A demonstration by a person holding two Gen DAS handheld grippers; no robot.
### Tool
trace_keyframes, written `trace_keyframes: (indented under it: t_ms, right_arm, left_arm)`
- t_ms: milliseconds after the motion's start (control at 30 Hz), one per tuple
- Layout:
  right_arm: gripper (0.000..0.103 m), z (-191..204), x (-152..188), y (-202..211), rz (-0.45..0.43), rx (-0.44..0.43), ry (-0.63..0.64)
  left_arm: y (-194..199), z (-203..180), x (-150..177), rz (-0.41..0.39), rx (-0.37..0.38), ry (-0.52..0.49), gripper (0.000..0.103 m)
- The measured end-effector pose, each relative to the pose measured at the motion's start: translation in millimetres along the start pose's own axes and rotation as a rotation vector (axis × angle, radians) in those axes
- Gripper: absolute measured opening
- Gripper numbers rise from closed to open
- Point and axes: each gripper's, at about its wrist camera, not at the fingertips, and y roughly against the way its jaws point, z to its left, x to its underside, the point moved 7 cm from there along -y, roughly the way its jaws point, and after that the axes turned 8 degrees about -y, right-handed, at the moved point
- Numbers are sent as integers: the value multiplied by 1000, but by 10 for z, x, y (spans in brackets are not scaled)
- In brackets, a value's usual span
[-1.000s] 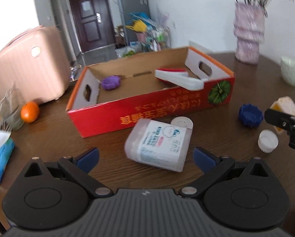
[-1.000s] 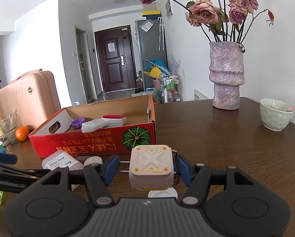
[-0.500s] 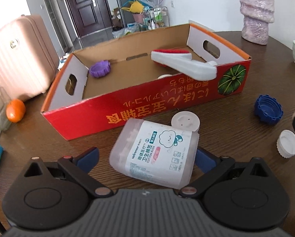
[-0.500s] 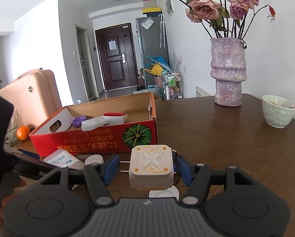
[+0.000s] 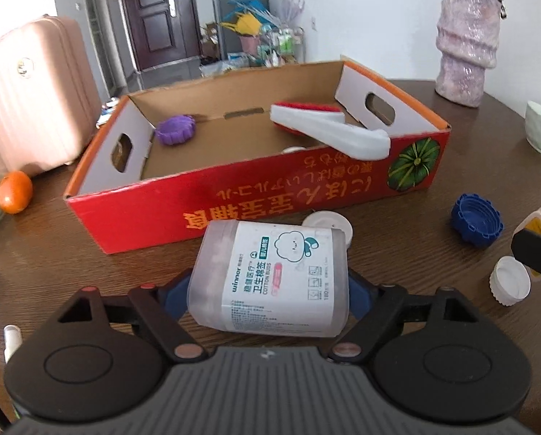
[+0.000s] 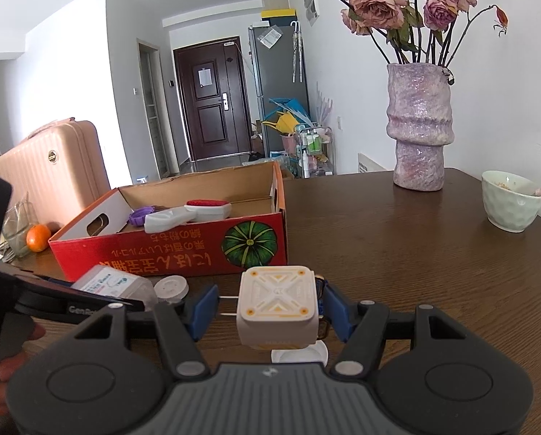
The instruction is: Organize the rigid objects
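My left tool (image 5: 268, 291) has just been closing its jaws around the cotton bud box (image 5: 270, 277), which lies on its side on the desk (image 5: 433, 166) between the blue pads; both pads now look pressed to its ends. The box lies just in front of the long red wall of the cardboard box (image 5: 234, 199), with a white round lid (image 5: 330, 223) touching its far end.

My right tool (image 6: 270, 310) holds a white cube-shaped plug adapter (image 6: 275, 306) at a middling width, pins pointing toward the left pad, above a white cap (image 6: 299, 355) on the desk.

Inside the cardboard box I see a purple scalloped lid (image 5: 175, 130) near its left end and a white lint brush with a red pad (image 5: 328, 130) leaning over its near right rim. A blue screw cap (image 5: 477, 224) and a white ribbed cap (image 5: 507, 281) sit on the desk toward its right edge. An orange (image 5: 15, 192) rests near the left edge, and a purple vase (image 6: 419, 127) stands at the far right corner beside a pale green bowl (image 6: 511, 201).
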Motion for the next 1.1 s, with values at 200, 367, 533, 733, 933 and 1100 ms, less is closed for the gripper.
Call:
trace_keyframes:
  t_ms: [200,367,533,733,933,1100]
  right_arm:
    - [63,11,4,19,-6,-2,3]
    - [63,20,3,37,-12,-6,5]
    - [63,46,6,61,-19,-11,11]
    - [63,109,12,98,-30,-32,20]
    - [63,211,25,157,-44,-64,33]
    - [63,304,37,183,-48,-81,30]
  left_arm:
    - [164,53,31,-30,-10,36,84]
    - [302,114,77,-57,-44,67,84]
    - [489,166,146,-105,-78,115,84]
    - [683,207,229,-153,-98,157,84]
    - [814,190,294,-175,-114,166,84]
    - [927,228,314,-206,-134,188,84]
